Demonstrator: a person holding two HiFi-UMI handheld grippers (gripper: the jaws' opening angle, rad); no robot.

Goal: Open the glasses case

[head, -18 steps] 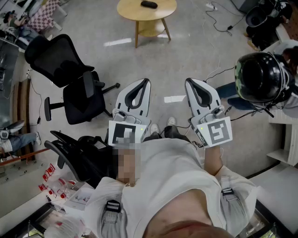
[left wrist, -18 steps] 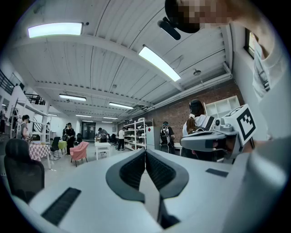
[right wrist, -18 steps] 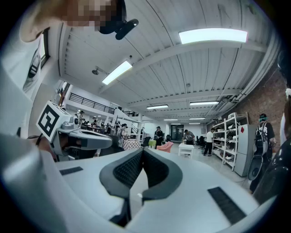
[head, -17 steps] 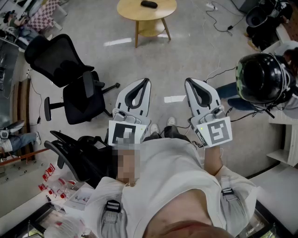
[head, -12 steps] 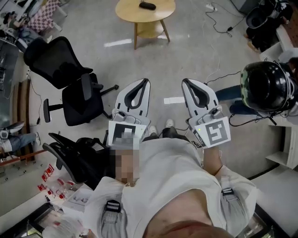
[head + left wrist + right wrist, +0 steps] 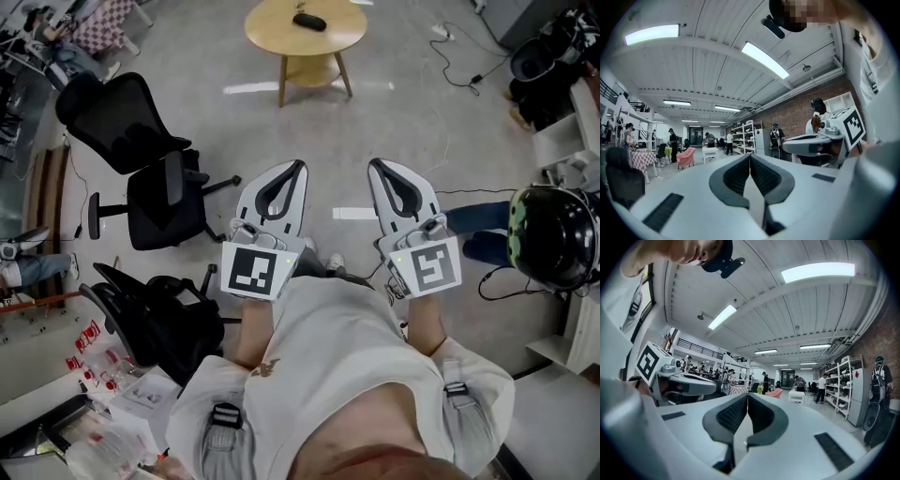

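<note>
A small dark glasses case (image 6: 308,21) lies on a round wooden table (image 6: 281,37) far ahead, at the top of the head view. I hold both grippers level in front of my chest, side by side, well short of the table. The left gripper (image 6: 298,165) is shut with nothing in it, its ribbed pads meeting in the left gripper view (image 6: 749,157). The right gripper (image 6: 375,165) is shut and empty too, pads together in the right gripper view (image 6: 747,397). Neither gripper view shows the case.
Two black office chairs (image 6: 141,159) (image 6: 155,319) stand at my left. A person in a black helmet (image 6: 553,234) is at the right, with cables (image 6: 459,66) on the floor beyond. White tape marks (image 6: 354,213) lie on the grey floor. Shelves (image 6: 747,136) and people fill the room's far end.
The helmeted person has moved to the right and nearer. The table sits slightly further right in the view. Both grippers stay shut in about the same place.
</note>
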